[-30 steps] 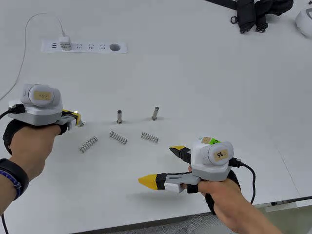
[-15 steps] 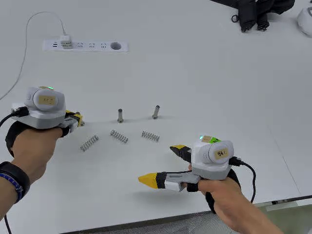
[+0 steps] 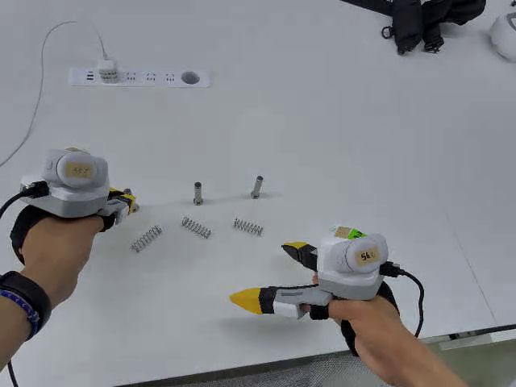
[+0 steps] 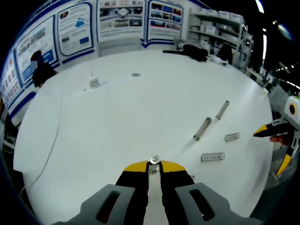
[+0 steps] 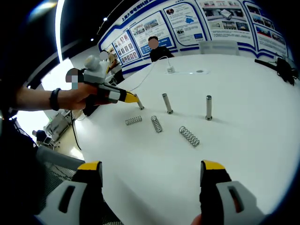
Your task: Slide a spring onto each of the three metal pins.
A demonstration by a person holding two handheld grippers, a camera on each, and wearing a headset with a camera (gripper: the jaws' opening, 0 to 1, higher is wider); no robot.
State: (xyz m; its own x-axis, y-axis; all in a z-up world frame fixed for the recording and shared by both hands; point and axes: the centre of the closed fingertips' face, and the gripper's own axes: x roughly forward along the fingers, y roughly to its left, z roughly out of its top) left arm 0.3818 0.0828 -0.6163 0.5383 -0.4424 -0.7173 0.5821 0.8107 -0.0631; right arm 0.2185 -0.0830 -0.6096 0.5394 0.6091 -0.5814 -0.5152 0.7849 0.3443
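My left gripper [image 3: 122,201] is shut on a short metal pin [image 3: 132,205] at the table's left; the same pin [image 4: 153,163] shows head-on between its yellow tips. Two more pins stand upright, one [image 3: 197,193] in the middle and one [image 3: 256,187] to its right. In front of them lie three springs: left [image 3: 146,238], middle [image 3: 195,227] and right [image 3: 248,227]. Near the front edge my right gripper [image 3: 270,274] is open and holds nothing. In the right gripper view the left gripper [image 5: 126,97] holds its pin [image 5: 139,104] low over the table.
A white power strip [image 3: 139,77] with a plugged-in charger and cable lies at the back left. Black straps [image 3: 419,24] lie at the far right. The table's front edge [image 3: 451,334] runs just behind my right hand.
My left gripper has dropped slightly and edged right, still shut on the pin. The right gripper, the standing pins and the springs have stayed where they were.
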